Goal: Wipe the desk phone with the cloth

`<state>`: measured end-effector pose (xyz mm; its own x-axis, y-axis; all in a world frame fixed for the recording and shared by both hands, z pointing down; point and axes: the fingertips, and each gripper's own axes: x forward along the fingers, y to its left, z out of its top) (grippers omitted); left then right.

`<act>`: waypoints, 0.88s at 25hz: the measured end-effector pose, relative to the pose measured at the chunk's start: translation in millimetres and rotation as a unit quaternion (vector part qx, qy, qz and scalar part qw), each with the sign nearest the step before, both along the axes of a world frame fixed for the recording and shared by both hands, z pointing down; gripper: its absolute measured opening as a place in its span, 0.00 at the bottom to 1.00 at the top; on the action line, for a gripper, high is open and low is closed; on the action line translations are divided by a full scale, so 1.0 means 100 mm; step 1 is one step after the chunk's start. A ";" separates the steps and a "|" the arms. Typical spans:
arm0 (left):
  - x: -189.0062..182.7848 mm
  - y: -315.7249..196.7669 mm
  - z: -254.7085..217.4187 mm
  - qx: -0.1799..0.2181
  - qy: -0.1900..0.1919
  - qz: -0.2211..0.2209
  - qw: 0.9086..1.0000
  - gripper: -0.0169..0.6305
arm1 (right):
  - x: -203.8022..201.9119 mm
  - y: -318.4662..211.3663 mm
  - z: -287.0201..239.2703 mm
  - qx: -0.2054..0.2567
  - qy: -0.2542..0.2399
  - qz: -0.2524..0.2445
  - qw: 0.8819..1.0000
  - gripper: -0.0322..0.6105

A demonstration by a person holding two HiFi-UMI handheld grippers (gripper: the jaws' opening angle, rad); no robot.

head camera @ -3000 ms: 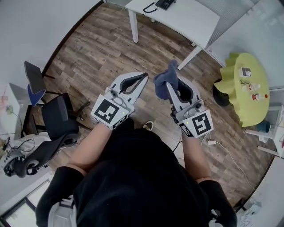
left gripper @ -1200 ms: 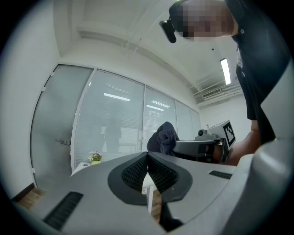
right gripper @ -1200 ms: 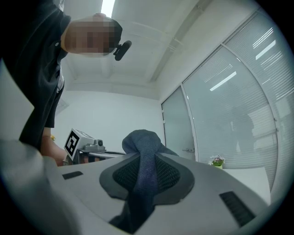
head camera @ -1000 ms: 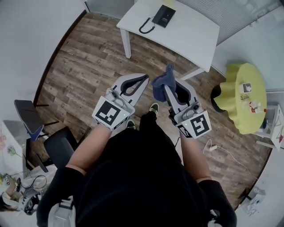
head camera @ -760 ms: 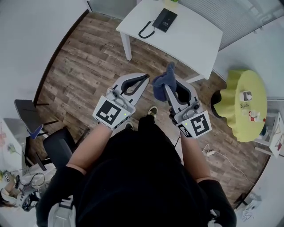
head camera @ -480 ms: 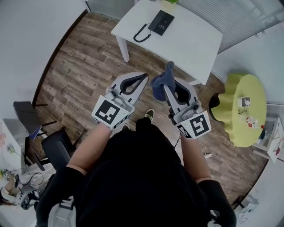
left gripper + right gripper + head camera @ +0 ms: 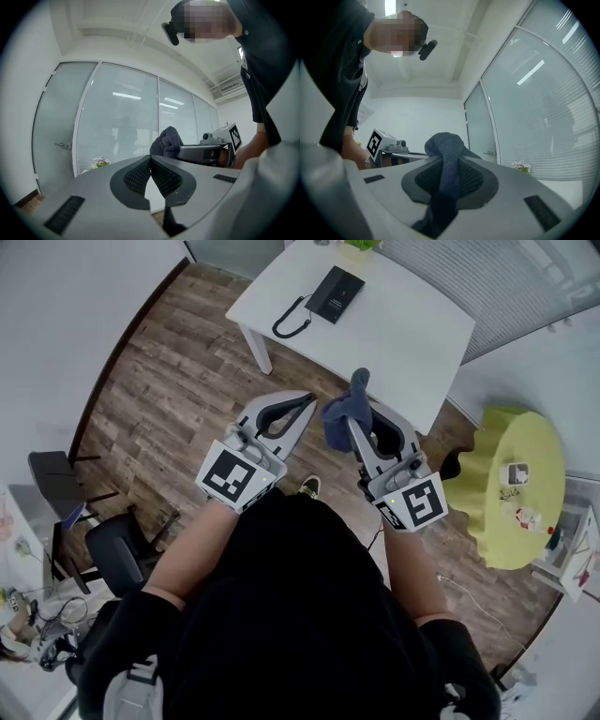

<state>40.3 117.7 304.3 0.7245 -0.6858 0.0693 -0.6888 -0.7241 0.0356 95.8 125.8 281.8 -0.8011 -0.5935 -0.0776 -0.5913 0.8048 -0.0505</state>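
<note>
right jaws tight around cloth (image 7: 342, 416)

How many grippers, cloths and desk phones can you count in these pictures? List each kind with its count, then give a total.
grippers: 2, the left gripper and the right gripper
cloth: 1, clamped in the right gripper
phone: 1, on the white table
total: 4

Two grippers: the left gripper (image 7: 300, 407) and the right gripper (image 7: 359, 427). One cloth (image 7: 339, 409). One desk phone (image 7: 333, 293). Two tables: a white table (image 7: 412, 334) far ahead and a yellow round table (image 7: 511, 512) at the right. Two dark chairs at the left: the nearer chair (image 7: 117, 545) and the farther chair (image 7: 52, 474).
</note>
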 end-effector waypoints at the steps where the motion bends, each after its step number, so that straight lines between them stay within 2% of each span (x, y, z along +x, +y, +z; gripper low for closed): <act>1: 0.02 -0.05 -0.02 0.003 0.004 -0.003 1.000 0.04 | 0.01 -0.04 0.01 0.000 0.001 -0.002 1.000 0.19; 7: 0.08 -0.34 0.01 -0.001 -0.006 -0.001 1.000 0.04 | 0.08 -0.34 0.00 -0.004 -0.001 -0.003 1.000 0.19; 11: 0.03 -0.63 0.00 0.003 0.003 -0.001 1.000 0.04 | 0.04 -0.63 0.03 -0.002 0.002 0.006 1.000 0.19; 16: -0.06 -1.01 0.10 -0.010 -0.014 0.024 1.000 0.04 | -0.06 -1.01 0.00 -0.001 0.007 0.025 1.000 0.19; 19: -0.08 -1.28 0.04 -0.001 0.000 0.042 0.999 0.04 | -0.13 -1.25 -0.01 -0.003 0.012 0.036 0.999 0.19; 22: -0.17 -1.51 0.05 -0.009 -0.004 0.061 0.998 0.04 | -0.24 -1.49 -0.01 -0.007 0.017 0.052 0.998 0.19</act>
<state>23.3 -33.1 308.8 0.8023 -0.5904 0.0878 -0.5953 -0.8023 0.0445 71.9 -22.8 281.0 -0.7378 -0.6737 -0.0423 -0.6726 0.7390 -0.0387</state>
